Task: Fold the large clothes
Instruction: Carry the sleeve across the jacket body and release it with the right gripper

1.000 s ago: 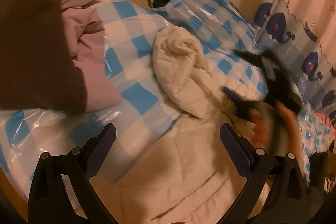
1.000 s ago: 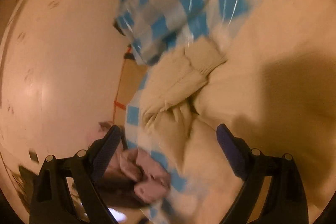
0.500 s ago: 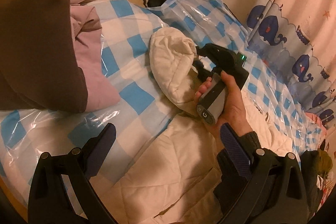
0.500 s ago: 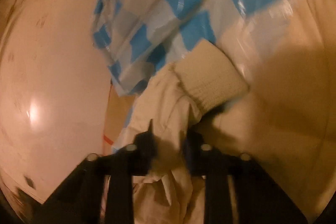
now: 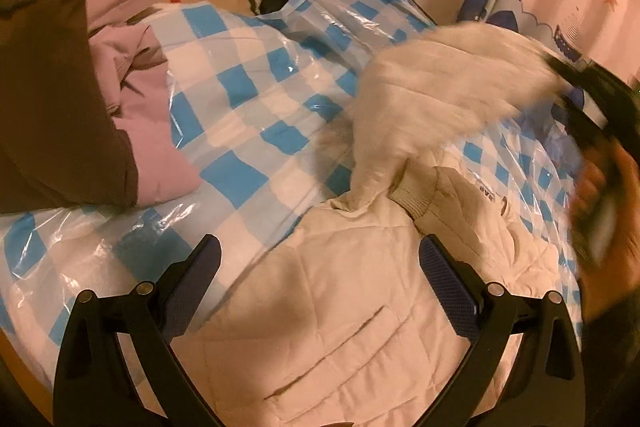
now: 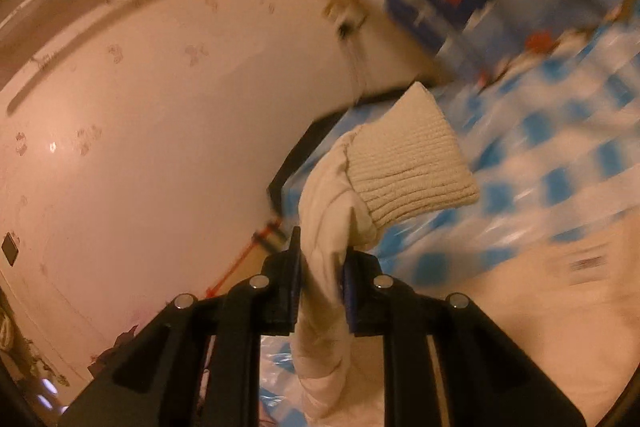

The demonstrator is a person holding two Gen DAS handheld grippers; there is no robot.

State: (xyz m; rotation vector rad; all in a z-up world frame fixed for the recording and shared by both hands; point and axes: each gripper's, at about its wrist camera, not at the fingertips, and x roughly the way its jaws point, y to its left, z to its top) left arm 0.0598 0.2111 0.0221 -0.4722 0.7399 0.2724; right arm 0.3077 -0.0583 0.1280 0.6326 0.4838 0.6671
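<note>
R gripper (image 6: 320, 267) clamped on cream jacket (image 5: 340, 307) sleeve (image 6: 340, 227) just below ribbed cuff (image 6: 412, 171) — sleeve lifted at right. L gripper (image 5: 320, 267) spread wide, empty, over jacket body on blue-check plastic cover (image 5: 248, 99), near side.

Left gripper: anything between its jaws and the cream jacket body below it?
Nothing visible. The left gripper is open over the cream jacket, with only bare quilted fabric between the fingers. The right gripper holds the sleeve off to the side.
</note>
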